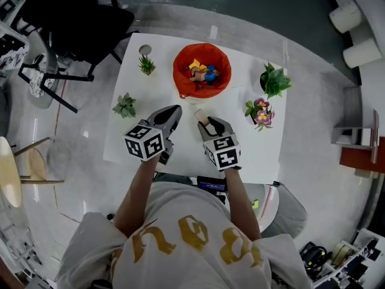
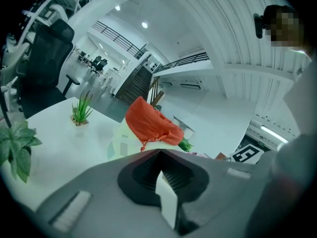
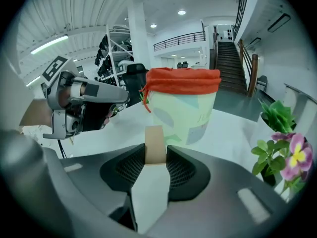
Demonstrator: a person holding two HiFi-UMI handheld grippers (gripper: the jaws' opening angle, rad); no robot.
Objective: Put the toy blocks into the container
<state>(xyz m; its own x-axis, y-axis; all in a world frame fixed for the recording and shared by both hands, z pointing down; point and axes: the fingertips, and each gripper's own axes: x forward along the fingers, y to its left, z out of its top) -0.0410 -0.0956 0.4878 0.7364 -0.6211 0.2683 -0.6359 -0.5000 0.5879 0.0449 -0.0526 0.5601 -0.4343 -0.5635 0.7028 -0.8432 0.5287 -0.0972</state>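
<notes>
The right gripper (image 1: 206, 123) has its fingers (image 3: 190, 170) pinched on a plain wooden block (image 3: 155, 143), held off the counter (image 1: 180, 149) just short of the container (image 3: 183, 108). Only the block's lower end sits between the pads; the rest stands up past the tips. The left gripper (image 1: 173, 112) hangs just beside it, its fingers (image 2: 143, 170) closed together on nothing. Several coloured blocks (image 1: 204, 73) already lie inside the container.

Risks from here, as I judge them:
- The grip is shallow – a quick swing or tilt could make the block pivot or slip out before it is over the opening.
- The red rim (image 1: 180, 59) looks like soft cloth on a light body; a low approach could snag it and shove or tip the container.
- Letting go too early would drop the block on the counter in front of the container.
- The flower plant (image 1: 260, 112) stands near on the right – a wide sweep could clip it.
</notes>
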